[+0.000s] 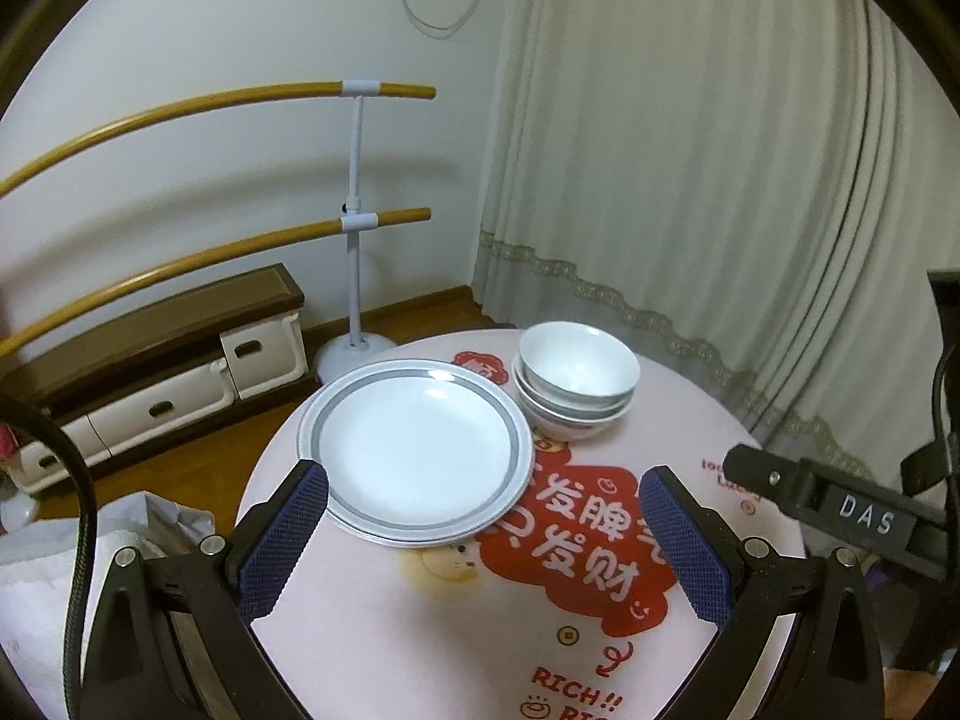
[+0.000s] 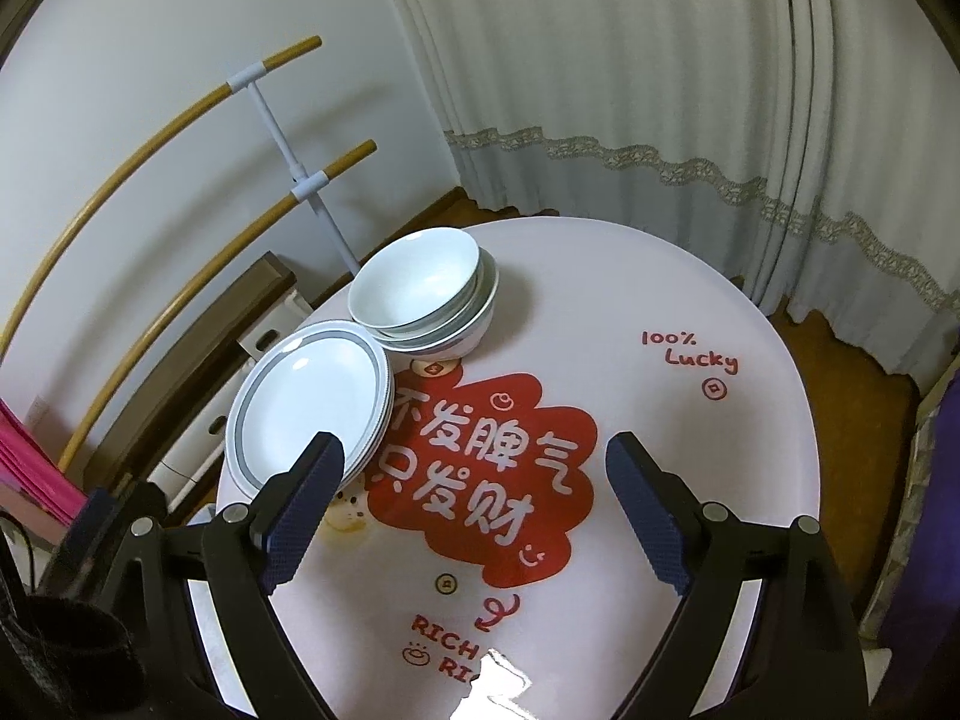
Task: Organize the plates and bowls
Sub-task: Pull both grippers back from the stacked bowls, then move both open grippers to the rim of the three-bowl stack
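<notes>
I hold both grippers over the near part of the round table (image 2: pixel 750 420), and I take the red printed patch (image 2: pixel 480 468) at its middle as my landmark. My left gripper (image 1: pixel 483 516) has its blue pads spread wide with nothing between them. My right gripper (image 2: pixel 474 486) is just as wide apart and just as empty, hanging above the near edge of the patch.

The stack of plates (image 1: pixel 420 444), white with a grey ring, sits at the left edge of the patch, touching its border, close to the table's left rim. The stack of bowls (image 2: pixel 420 294) stands just beyond the patch on its far-left side, right beside the plates and perhaps touching them; I cannot tell for certain. The top bowl sits a little tilted in the ones beneath.

Plates are nested with plates and bowls with bowls, so I judge the sorting itself is largely done and this is the closing step, or a last tidy-up of where the two stacks stand. If anything remains, it is the bowls: the next move would call for an open-jawed reach past the patch to that leaning top bowl, gripping its rim gently and settling it level. The plates lie near the table's edge, so I should avoid nudging them outward with my left finger (image 1: pixel 282 540), which is close to their near rim.
</notes>
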The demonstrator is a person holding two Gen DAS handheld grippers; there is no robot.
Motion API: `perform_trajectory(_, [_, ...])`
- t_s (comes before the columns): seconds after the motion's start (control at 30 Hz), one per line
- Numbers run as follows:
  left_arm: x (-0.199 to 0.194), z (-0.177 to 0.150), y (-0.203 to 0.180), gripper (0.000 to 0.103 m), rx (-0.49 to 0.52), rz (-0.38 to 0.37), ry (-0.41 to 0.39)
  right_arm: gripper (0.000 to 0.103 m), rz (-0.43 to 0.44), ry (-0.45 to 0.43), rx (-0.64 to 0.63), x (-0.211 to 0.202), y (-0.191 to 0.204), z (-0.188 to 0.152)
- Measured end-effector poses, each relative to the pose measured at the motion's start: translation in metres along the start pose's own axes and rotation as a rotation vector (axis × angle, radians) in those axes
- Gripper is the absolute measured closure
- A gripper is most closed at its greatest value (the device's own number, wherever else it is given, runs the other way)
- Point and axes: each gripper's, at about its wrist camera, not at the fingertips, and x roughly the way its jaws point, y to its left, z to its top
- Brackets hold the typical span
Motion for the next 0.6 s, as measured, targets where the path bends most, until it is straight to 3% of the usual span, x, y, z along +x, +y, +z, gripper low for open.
perform_trajectory(0.2, [0.021,0.002,-0.026,0.001,0.026,0.029,0.009,0.012,0.028,0.0,0.018,0.009,-0.023,0.007])
perform_trajectory(0.6, [0.08,0.024,-0.027,0.001,0.016,0.055,0.062,0.012,0.054,0.026,0.018,0.043,-0.036,0.033])
